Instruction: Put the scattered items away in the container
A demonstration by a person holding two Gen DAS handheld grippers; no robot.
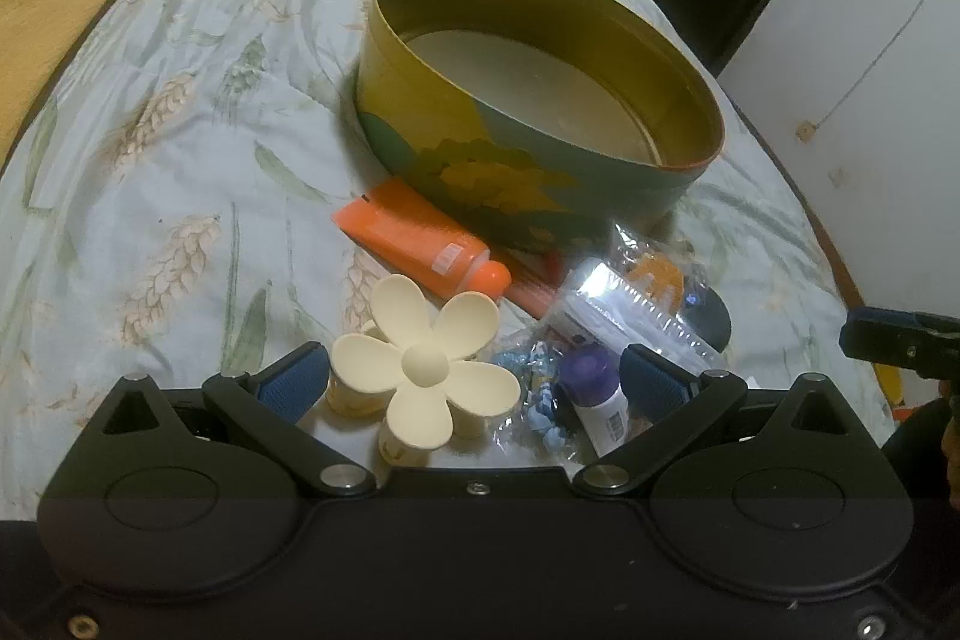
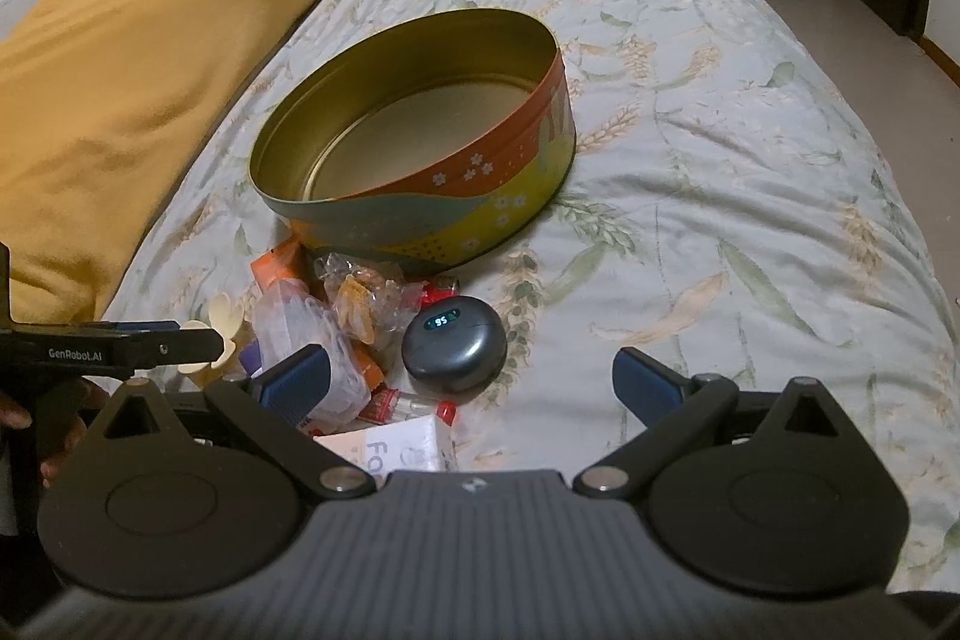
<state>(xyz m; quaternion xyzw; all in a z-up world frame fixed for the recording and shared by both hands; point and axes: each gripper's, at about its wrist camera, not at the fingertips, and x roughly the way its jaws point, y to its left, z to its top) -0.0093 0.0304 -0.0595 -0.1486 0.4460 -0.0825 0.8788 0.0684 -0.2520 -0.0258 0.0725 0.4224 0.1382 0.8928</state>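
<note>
In the left wrist view, the left gripper (image 1: 474, 379) has its jaws spread wide and pinches nothing. Between the blue pads (image 1: 297, 379) lie a cream flower clip (image 1: 423, 367) and a small bottle with a purple cap (image 1: 591, 388); whether the pads touch them I cannot tell. Beyond the clip lies an orange tube (image 1: 414, 241), its far end next to the tin (image 1: 540, 100). The tin is round, open and has nothing inside; it stands on the bedspread (image 1: 180, 130). Near the tin, on the right of the tube, is a clear plastic bag (image 1: 624, 298) with small things in it. The right gripper (image 1: 894, 340) shows at the right edge, well apart from the tin.

In the right wrist view, the right gripper (image 2: 471, 382) is also spread wide and holds nothing. A grey earbud case (image 2: 454, 345) lies between the fingers, just in front of the tin (image 2: 420, 142), touching neither pad. The left pad (image 2: 300, 382) is just beside the plastic bag (image 2: 312, 334). A white packet (image 2: 408, 442) lies close under the gripper. The left gripper (image 2: 180, 337) comes from the left edge, at the clip (image 2: 219, 334).
</note>
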